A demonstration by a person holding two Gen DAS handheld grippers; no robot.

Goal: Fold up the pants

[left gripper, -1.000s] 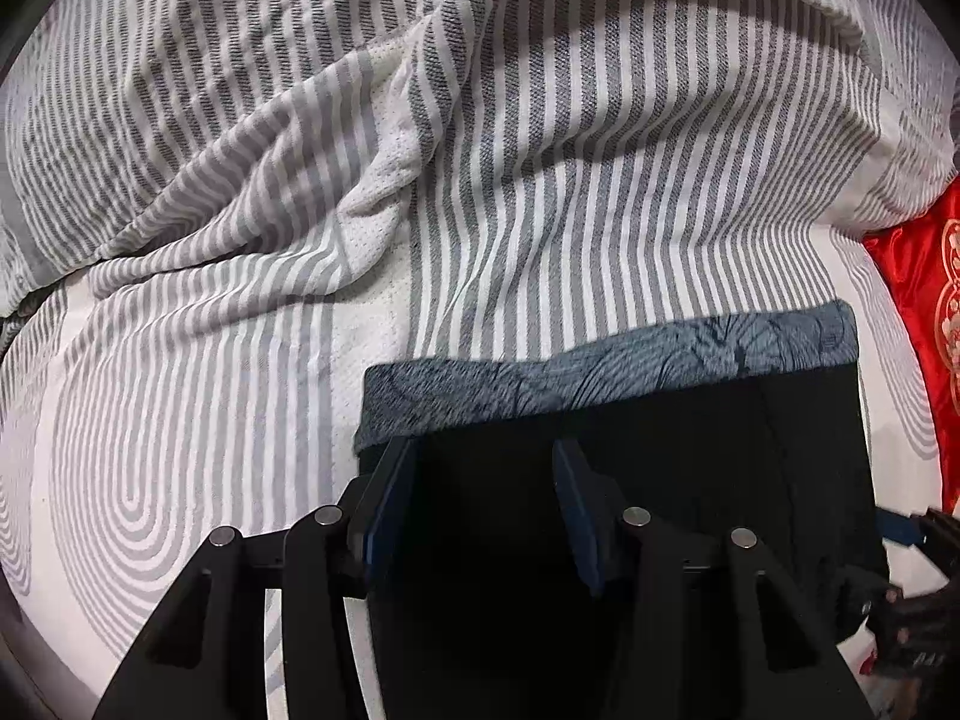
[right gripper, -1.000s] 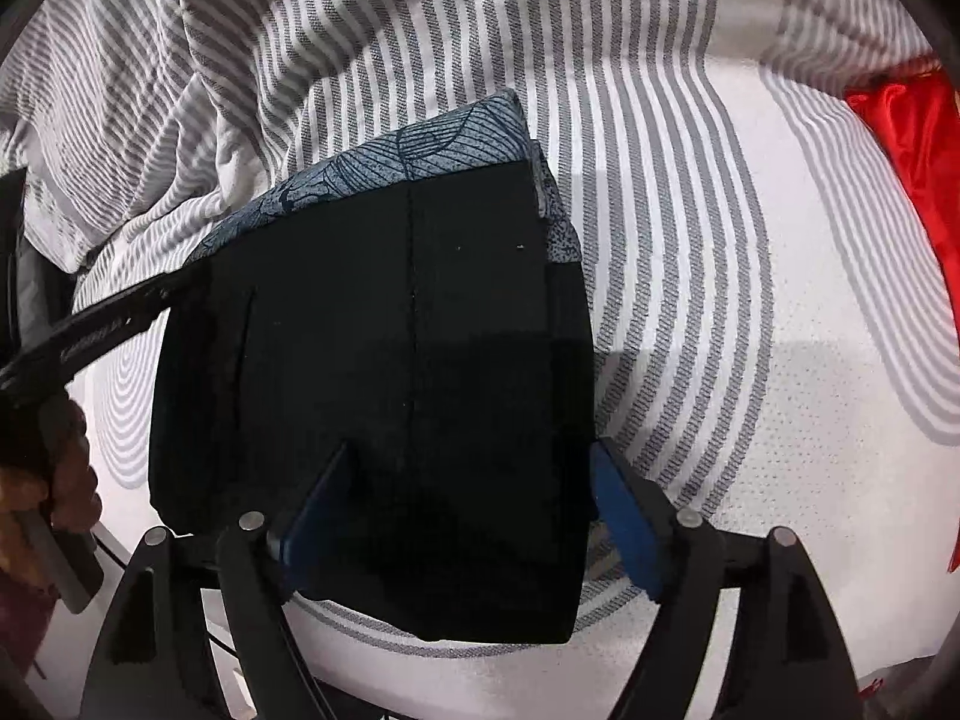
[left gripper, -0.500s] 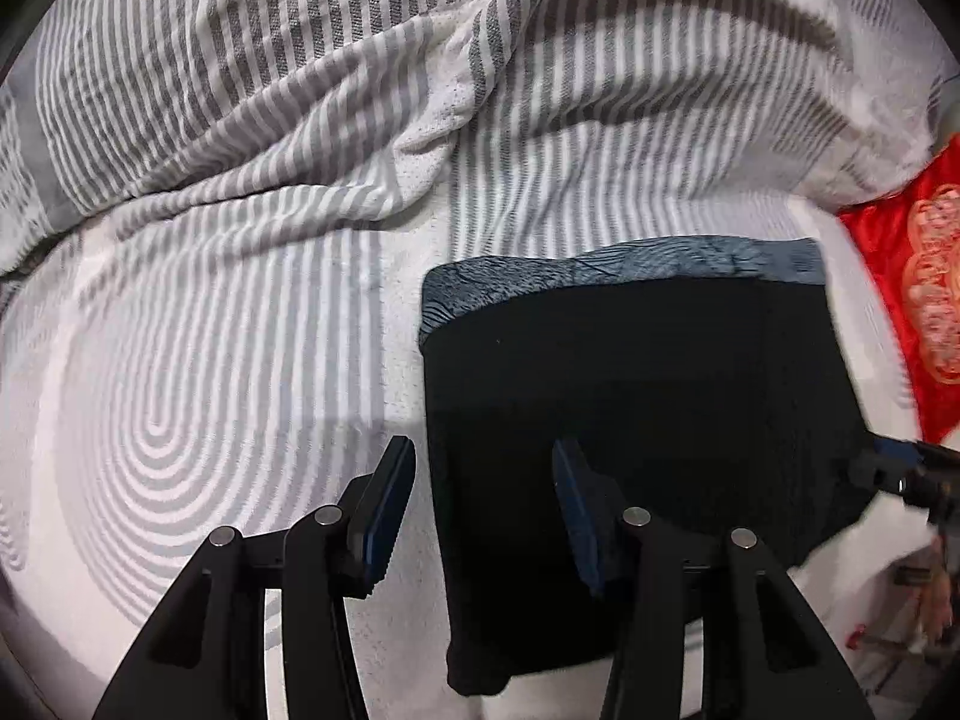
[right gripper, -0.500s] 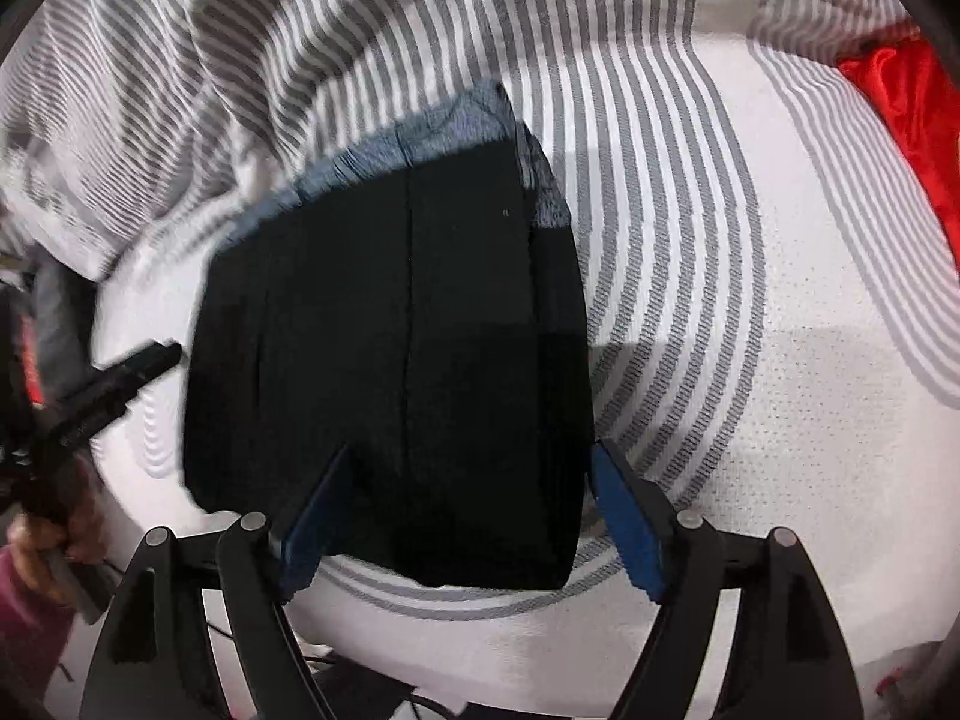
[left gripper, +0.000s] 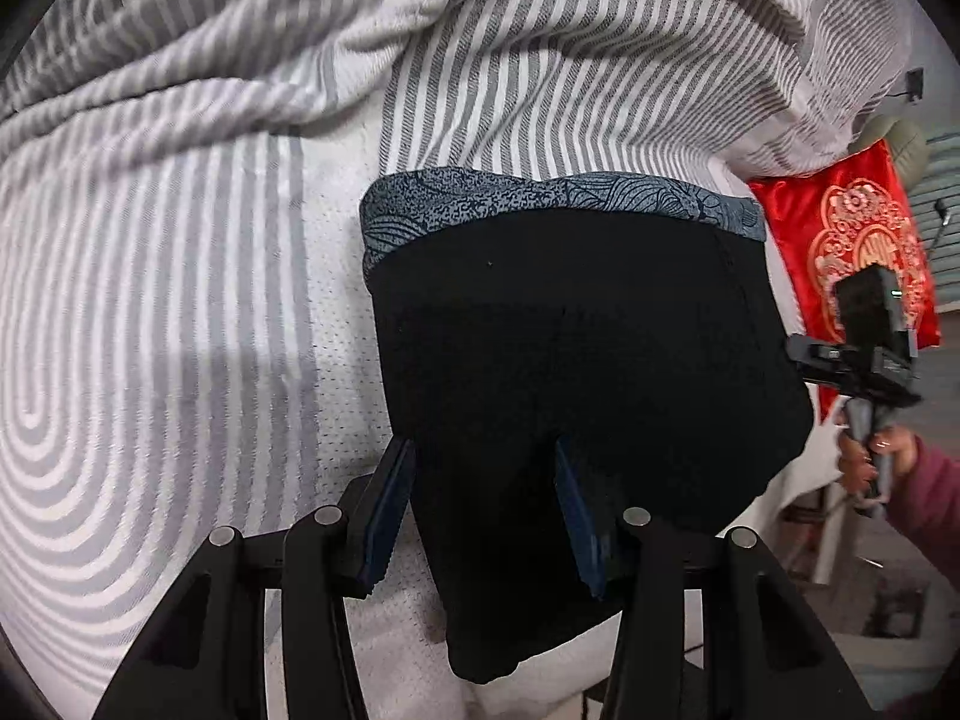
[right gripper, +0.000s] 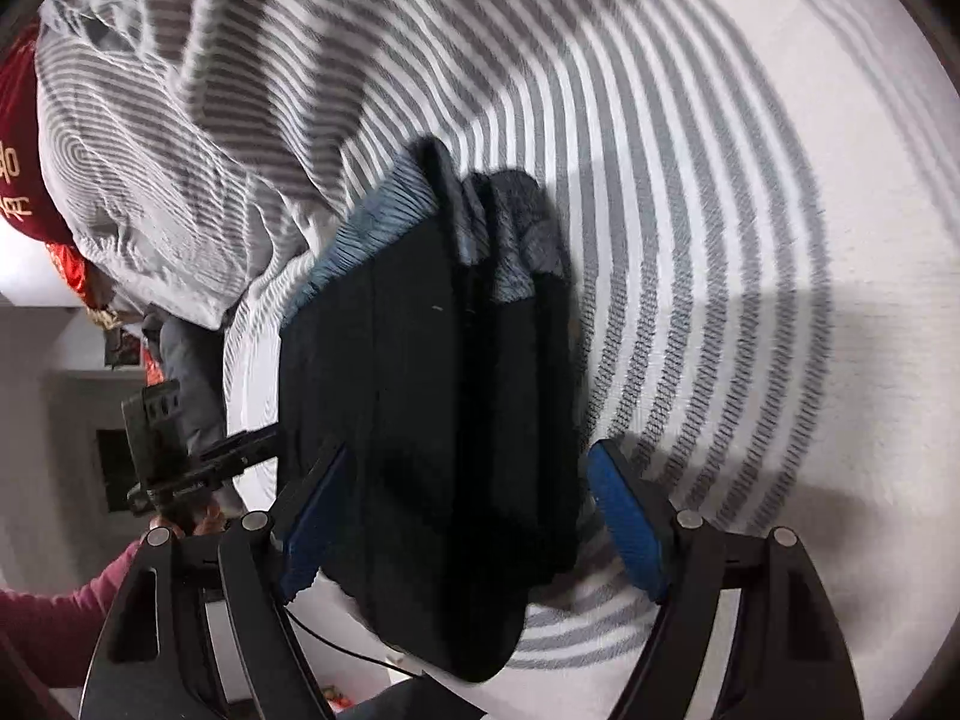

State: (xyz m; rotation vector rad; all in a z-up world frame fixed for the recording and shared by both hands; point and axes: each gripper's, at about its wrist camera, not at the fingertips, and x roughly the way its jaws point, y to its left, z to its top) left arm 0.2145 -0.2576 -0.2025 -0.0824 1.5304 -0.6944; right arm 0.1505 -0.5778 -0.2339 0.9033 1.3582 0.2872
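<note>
- Black fabric: one pair of pants point(left gripper: 576, 360), folded into a compact stack, lies on the bed sheet point(left gripper: 150, 360) near the bed's edge. Its blue-grey patterned waistband point(left gripper: 540, 204) faces the rumpled blanket point(left gripper: 540, 60).
- Count: one pair of pants, one striped sheet, one striped blanket, one red cushion point(left gripper: 852, 240), two grippers.
- Writing: the cushion carries a gold ornamental emblem. In the right wrist view gold characters show on red cloth at the far left edge; I cannot read them.
- My left gripper point(left gripper: 483, 516) is partly spread, with the blue pads clear of each other. The left edge of the folded pants lies in the gap between them. I cannot tell whether the pads touch the cloth. Nothing is grasped.
- My right gripper point(right gripper: 474, 528) is spread wide. The folded stack lies between its two blue pads, with the right pad standing just off the cloth over the sheet. Nothing is clamped.
- In the left wrist view, my right hand point(left gripper: 876, 456) in a maroon sleeve holds the other gripper's handle at the right edge of the pants.
- In the right wrist view, the left gripper's black body sits at the left edge of the pants.
</note>
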